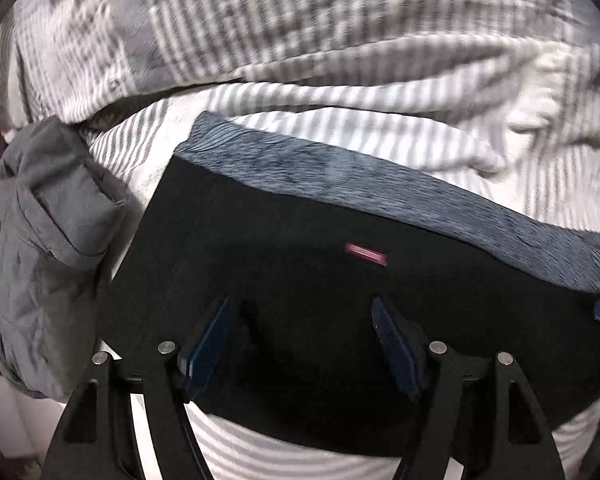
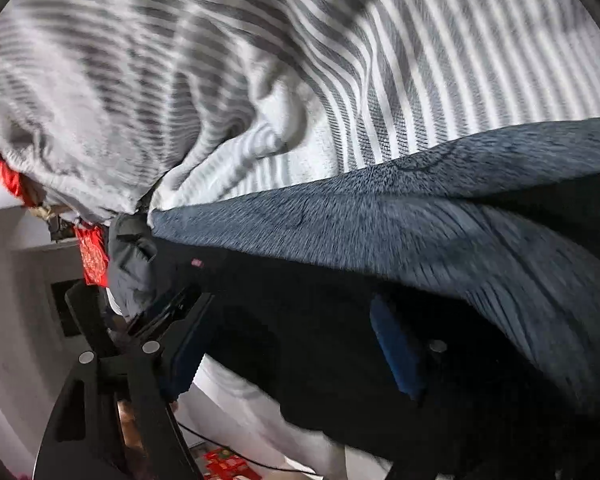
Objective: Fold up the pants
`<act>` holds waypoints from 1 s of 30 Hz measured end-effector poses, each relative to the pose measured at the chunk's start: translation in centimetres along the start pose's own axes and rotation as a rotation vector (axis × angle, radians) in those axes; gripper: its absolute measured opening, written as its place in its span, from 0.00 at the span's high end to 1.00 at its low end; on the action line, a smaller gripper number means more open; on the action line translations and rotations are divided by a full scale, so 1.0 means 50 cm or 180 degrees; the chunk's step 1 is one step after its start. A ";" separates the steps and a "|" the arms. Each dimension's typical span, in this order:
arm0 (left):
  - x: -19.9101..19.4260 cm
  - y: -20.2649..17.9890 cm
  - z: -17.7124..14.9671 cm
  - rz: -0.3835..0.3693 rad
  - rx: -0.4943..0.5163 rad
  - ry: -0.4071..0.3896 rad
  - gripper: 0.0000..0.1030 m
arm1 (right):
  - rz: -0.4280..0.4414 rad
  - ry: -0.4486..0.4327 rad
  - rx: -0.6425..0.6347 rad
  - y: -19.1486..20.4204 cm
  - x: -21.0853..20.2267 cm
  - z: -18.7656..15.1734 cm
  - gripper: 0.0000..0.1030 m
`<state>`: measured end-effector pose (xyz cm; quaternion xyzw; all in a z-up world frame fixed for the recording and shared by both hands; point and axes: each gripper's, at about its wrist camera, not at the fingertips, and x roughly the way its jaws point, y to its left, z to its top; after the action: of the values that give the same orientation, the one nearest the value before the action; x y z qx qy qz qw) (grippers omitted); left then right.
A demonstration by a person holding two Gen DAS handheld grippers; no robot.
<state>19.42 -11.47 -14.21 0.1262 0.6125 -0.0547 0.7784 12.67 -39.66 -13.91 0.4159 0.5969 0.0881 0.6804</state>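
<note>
Black fabric of the pants [image 1: 300, 280] fills the lower centre of the left wrist view, lying flat on a grey-and-white striped bed cover [image 1: 340, 92]. A small pink label [image 1: 366, 254] sits on the black fabric at about 12 o'clock from the left tool [image 1: 300, 312]. Along the upper edge of the pants, from 11 to 3 o'clock, runs a band of blue-grey fleece lining [image 1: 380, 176]. At 9 o'clock, a grey padded garment [image 1: 48, 240] lies bunched, touching the left edge of the pants.

Left tool state: jaws wide, blue pads [image 1: 208, 344] standing apart over the black fabric. No cloth is pinched between them.

In the right wrist view, the pants [image 2: 300, 320] extend from 9 o'clock to 4 o'clock, the fleece lining [image 2: 380, 216] forming a broad band across the centre. The striped bed cover [image 2: 420, 80] occupies the upper half, rumpled at 10 o'clock. A red item [image 2: 94, 256] shows at 9 o'clock, beside the grey garment [image 2: 132, 264]; its kind cannot be determined.

Right tool [image 2: 292, 344] state: jaws wide, pads apart above the dark fabric, nothing gripped. The picture is blurred.
</note>
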 end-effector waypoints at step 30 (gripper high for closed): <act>-0.170 -0.384 -0.209 -0.1127 0.1253 0.0044 0.29 | -0.3715 -0.1201 -0.0589 -0.176 -0.170 -0.524 0.21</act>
<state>2.92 -27.77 -10.77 0.1664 0.6079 -0.3072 0.7130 -16.13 -38.44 -12.01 -0.0315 0.5852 -0.3222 0.7435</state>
